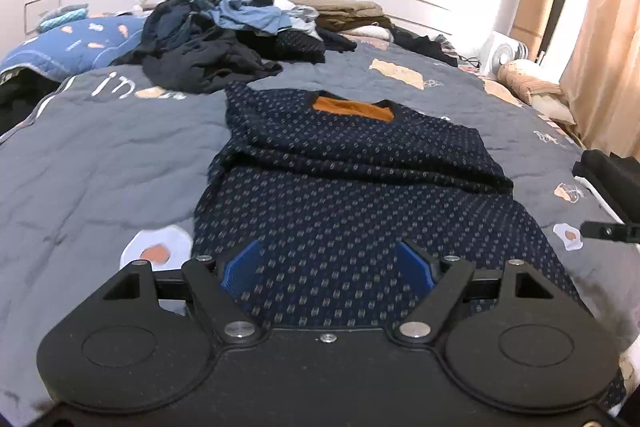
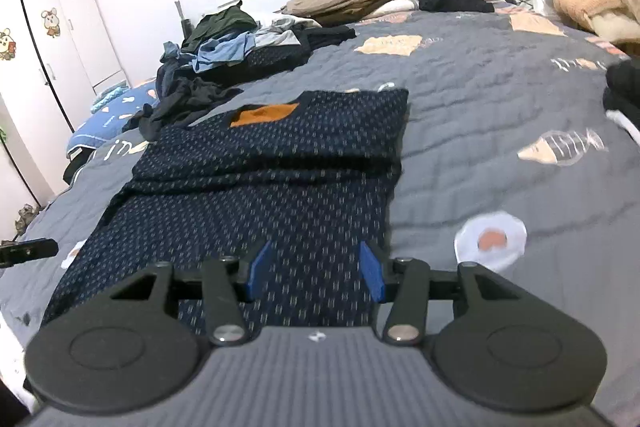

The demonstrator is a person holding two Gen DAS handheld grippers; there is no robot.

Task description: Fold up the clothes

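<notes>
Knit dotted navy sweater [image 1: 340, 187] (sleeves folded in), both grippers' jaws apart above.

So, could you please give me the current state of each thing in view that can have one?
Left gripper: jaws open, empty, over the garment's near end.
Right gripper: jaws open, empty, over the same end.
Navy patterned sweater: spread on the bed, sides folded in, a crease across the middle.
Clothes pile: unfolded, heaped by the headboard.
Tan garments: folded, stacked.
Grey quilt: spread, slightly wrinkled.
</notes>
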